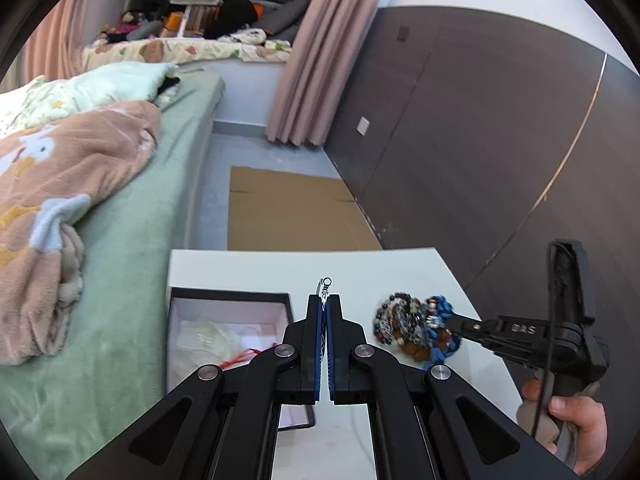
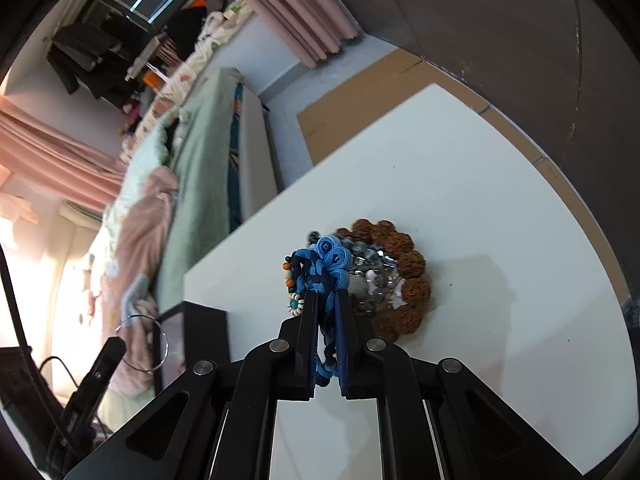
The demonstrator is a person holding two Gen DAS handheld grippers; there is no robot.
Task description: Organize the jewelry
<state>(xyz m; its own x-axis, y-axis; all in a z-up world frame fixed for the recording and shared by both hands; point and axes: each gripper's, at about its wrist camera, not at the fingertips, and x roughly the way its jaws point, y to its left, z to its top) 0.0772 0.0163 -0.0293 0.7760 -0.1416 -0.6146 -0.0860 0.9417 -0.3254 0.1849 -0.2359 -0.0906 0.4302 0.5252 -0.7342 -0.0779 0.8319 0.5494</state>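
My left gripper (image 1: 324, 304) is shut on a thin silver chain (image 1: 325, 286); its clasp sticks out past the fingertips, and its loop (image 2: 146, 342) hangs beside the box in the right wrist view. It hovers at the right edge of an open black jewelry box (image 1: 228, 322) with a pink lining. My right gripper (image 2: 328, 300) is shut on a blue braided cord bracelet (image 2: 330, 260), at the pile of bead bracelets (image 1: 416, 330) on the white table (image 2: 460, 184). Brown bead bracelets (image 2: 404, 276) lie under it.
The box holds a clear plastic bag (image 1: 208, 338) and a red string (image 1: 240, 358). A bed with green sheet (image 1: 132, 280) runs along the table's left. Flattened cardboard (image 1: 292, 208) lies on the floor beyond the table; a dark wall panel (image 1: 480, 140) stands right.
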